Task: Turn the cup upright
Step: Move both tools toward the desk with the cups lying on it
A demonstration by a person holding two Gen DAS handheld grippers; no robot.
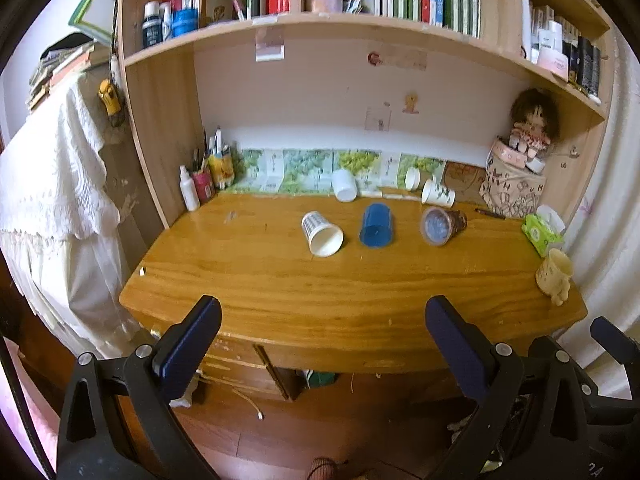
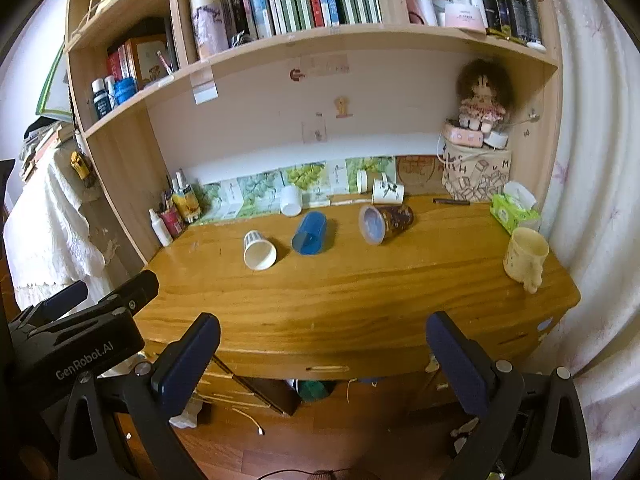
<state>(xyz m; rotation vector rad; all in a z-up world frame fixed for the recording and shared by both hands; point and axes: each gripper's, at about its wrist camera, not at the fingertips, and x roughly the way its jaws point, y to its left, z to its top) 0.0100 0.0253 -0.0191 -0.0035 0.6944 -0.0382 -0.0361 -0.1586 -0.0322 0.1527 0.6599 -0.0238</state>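
Blue plastic, the blue cup (image 1: 376, 225) lies on its side on the wooden desk (image 1: 320, 280), far ahead of the jaws, between a white cup (image 1: 321, 234) and a brown cup (image 1: 442, 225) (both tipped over too). The left gripper (image 1: 322, 340) and right gripper (image 2: 322, 344) both gape wide, holding nothing.

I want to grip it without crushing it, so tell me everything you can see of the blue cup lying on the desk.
The translucent blue plastic cup lies on its side on the wooden desk, its open mouth facing the front edge. It has smooth, slightly tapered walls, no handle, and looks empty. It rests between a white patterned paper cup and a brown cup with a clear lid, touching neither. Only the desk touches it.
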